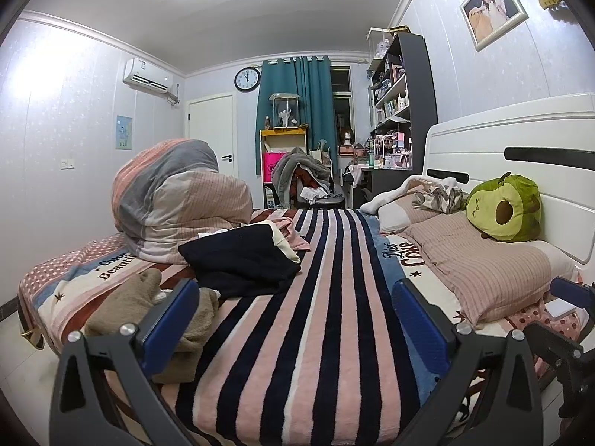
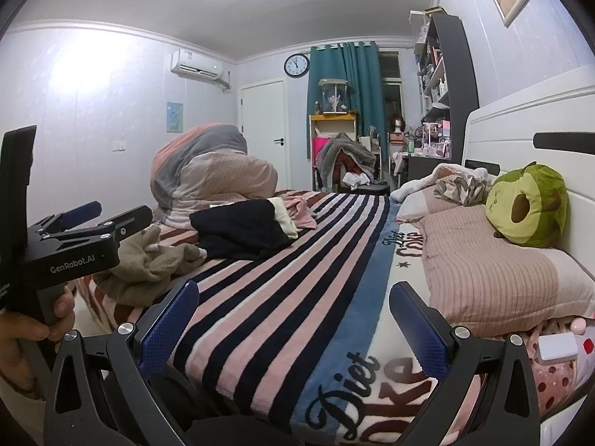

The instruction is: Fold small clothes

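From the left wrist view, the left claw (image 1: pixel 295 319) hangs low over the near end of a bed, its blue-padded fingers (image 1: pixel 169 316) spread wide apart with nothing between them. Under it lies a striped blanket (image 1: pixel 319 319) in pink, navy and white, the stripes running from near to far. The clothes to fold sit in a loose heap on the left half of the bed: a tan garment (image 1: pixel 148 316) crumpled nearest, just behind the left finger, then a navy garment (image 1: pixel 241 256) bunched with its long axis running left to right, and a pink garment (image 1: pixel 293 236) with a cream piece tucked at its far right edge. A rolled duvet (image 1: pixel 178 197) rises behind the heap. On the right, a ribbed pink pillow (image 1: pixel 483 264) lies against the white headboard (image 1: pixel 520 130), with a green avocado plush (image 1: pixel 505 208) on top.

From the right wrist view, the right claw (image 2: pixel 293 319) also stands wide apart and empty over the blanket (image 2: pixel 282 278), near the "Diet Coke" lettering. The left claw (image 2: pixel 108 219) shows at the far left, held by a hand (image 2: pixel 33 319), its fingers apart. The tan garment (image 2: pixel 148 256) lies just beyond it, touching the navy garment (image 2: pixel 241 232), which again stretches left to right; the pink garment (image 2: pixel 297 212) lies at its far right. The pillow (image 2: pixel 494 271) and plush (image 2: pixel 528 204) are on the right.
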Available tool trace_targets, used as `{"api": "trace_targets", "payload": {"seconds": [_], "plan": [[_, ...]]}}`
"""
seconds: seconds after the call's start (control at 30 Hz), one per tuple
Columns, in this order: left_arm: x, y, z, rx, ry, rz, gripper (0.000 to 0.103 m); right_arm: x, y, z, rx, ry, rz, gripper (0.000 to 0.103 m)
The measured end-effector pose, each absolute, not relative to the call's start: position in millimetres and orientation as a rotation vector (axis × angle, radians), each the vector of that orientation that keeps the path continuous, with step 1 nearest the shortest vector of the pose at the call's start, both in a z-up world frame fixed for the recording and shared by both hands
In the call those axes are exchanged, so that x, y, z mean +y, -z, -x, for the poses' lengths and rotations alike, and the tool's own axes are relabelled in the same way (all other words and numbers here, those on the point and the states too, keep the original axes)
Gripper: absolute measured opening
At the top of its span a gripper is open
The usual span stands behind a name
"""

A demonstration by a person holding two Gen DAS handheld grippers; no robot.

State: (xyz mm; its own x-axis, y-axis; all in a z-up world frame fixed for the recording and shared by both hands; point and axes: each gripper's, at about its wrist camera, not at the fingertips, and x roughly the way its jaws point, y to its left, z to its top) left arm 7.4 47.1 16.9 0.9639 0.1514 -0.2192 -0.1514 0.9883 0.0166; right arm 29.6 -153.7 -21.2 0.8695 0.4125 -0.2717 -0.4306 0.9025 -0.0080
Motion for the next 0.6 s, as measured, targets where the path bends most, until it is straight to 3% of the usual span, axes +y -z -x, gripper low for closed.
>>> {"api": "trace_targets", "payload": {"seconds": [0.6], "plan": [[48.0, -15.6, -8.4, 0.219, -0.154, 0.000, 0.102, -152.8, 21.8, -28.8, 0.267, -0.441, 0.066, 0.102]]}}
